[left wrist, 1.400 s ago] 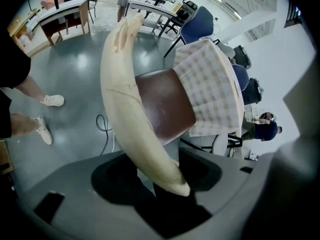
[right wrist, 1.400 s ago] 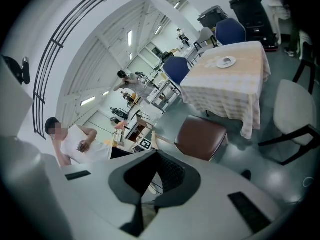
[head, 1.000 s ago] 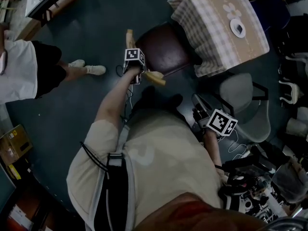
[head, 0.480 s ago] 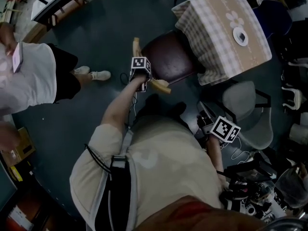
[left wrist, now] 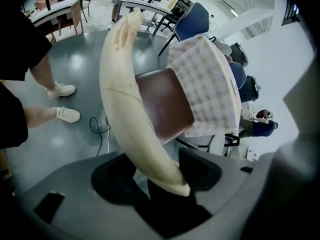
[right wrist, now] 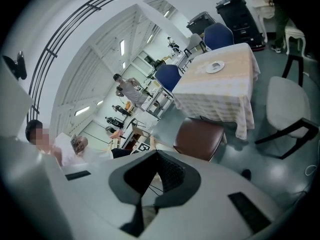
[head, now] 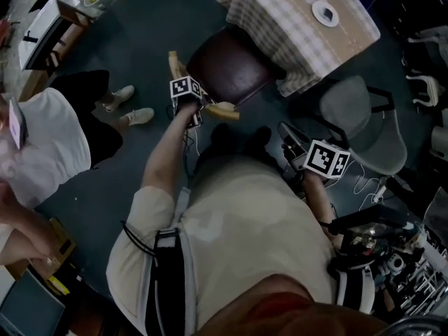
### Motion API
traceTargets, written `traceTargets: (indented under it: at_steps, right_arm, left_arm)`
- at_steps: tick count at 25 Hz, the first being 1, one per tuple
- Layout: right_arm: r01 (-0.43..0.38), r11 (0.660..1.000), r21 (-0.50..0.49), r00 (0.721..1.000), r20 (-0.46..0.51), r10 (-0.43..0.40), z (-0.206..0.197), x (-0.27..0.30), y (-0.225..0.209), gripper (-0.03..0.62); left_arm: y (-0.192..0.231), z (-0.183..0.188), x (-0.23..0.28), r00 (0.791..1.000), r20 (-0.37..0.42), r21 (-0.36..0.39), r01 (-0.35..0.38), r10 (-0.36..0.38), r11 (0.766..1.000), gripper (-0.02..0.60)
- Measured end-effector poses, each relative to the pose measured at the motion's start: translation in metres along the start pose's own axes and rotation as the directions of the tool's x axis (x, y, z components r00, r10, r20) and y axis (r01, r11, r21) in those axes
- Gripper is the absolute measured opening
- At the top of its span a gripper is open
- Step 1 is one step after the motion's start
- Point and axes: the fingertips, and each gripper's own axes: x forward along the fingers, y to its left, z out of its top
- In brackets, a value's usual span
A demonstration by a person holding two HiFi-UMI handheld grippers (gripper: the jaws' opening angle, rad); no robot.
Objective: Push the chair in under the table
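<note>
Behind the chair [head: 227,72], the left gripper [left wrist: 167,181] clamps its curved backrest [left wrist: 122,84], long axis crosswise to the jaws. The counter [head: 280,9] lies straight ahead, the chair partly beneath it. The right gripper [right wrist: 156,155], closed and empty, hangs farther back.

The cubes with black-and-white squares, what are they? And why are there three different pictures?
Each cube is part of a hand-held pincer called a gripper. A person holds one in each hand. One picture looks down from a camera on the person's head. The other two come from cameras riding on the grippers. The left gripper pinches the pale backrest of the chair with the brown seat, which stands partly under the table with the checked cloth. A small plate sits on the table. The right gripper is shut and holds nothing.
</note>
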Motion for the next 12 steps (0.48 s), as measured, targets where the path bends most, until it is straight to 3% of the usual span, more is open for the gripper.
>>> traceTargets:
  at_steps: [12]
  right_arm:
    - [0.023, 0.999, 0.030, 0.999, 0.031, -0.024, 0.000, -0.011, -0.018, 0.009]
  left_arm:
    - [-0.027, 0.004, 0.019, 1.000, -0.010, 0.002, 0.019, -0.019, 1.000, 0.259]
